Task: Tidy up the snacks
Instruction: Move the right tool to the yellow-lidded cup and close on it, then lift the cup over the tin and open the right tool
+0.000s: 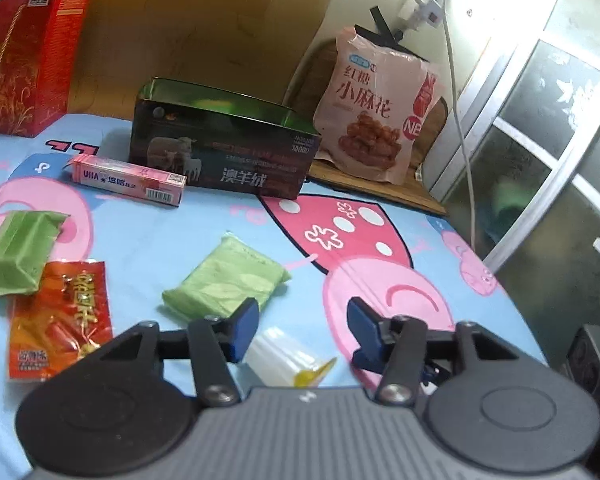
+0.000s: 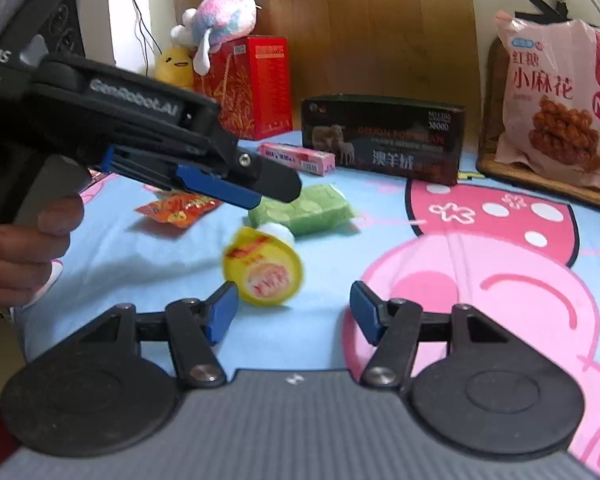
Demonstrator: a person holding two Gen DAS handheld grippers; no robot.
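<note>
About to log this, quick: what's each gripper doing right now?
Left gripper: open, holding nothing.
Right gripper: open, holding nothing.

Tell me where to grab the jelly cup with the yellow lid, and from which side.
The jelly cup lies on its side, lid facing the right gripper, whose jaws stand open. Probably best to come from above and close across the round body behind the lid rim; the flat foil lid offers no grip.

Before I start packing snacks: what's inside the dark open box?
The dark box stands open; only its green inner walls show in the left wrist view. Its floor is hidden by the front wall, so contents cannot be told.
</note>
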